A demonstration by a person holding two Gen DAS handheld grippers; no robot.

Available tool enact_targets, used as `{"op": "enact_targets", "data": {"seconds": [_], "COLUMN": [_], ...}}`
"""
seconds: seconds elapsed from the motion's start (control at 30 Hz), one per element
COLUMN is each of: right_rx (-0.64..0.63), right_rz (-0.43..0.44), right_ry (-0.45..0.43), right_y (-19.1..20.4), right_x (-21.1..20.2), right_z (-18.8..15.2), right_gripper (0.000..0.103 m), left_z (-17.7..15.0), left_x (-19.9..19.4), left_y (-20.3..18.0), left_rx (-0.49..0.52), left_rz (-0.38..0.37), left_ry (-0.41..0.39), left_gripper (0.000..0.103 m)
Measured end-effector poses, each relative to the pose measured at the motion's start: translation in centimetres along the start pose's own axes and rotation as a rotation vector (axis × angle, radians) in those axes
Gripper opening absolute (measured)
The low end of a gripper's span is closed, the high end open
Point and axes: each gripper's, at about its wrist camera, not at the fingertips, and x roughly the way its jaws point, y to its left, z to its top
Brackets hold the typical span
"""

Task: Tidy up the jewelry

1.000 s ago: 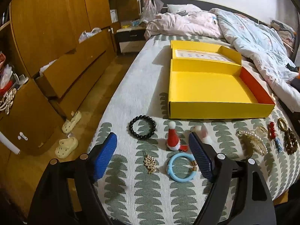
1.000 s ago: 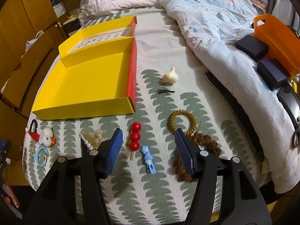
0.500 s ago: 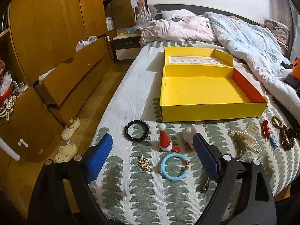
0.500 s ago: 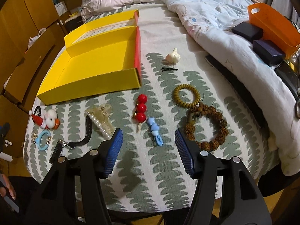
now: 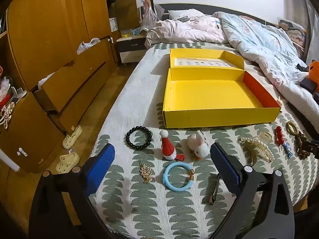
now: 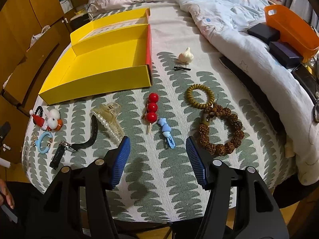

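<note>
**Small, light pieces on a soft bed, nothing yet picked up**

Bedroom setting: a leaf-patterned bedspread [image 6: 169, 179] carries the jewelry in front of an empty yellow box [image 5: 209, 95]. Both the left gripper [image 5: 161, 165] and right gripper [image 6: 157, 157] hover with fingers spread wide, holding nothing. The blue bangle [image 5: 178, 176] looks light and stiff; pinch across its rim. The rough-bead bracelet [image 6: 221, 129] is probably floppy, best taken at one bead. The pearl claw clip [image 6: 108, 119] seems brittle and slippery; grip its body.
</note>
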Motion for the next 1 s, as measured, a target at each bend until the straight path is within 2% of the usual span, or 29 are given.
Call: {"op": "enact_targets", "data": {"seconds": [1.0], "right_rx": [0.006], "right_rz": [-0.005], "right_ry": [0.014], "right_y": [-0.21], "right_x": [0.14], "right_z": [-0.33], "right_gripper": [0.061], "left_z": [-0.32], "left_x": [0.12], "left_y": [-0.56], "left_rx": [-0.006], "left_rz": [0.016], "left_ry": [0.003], "left_gripper": [0.095]}}
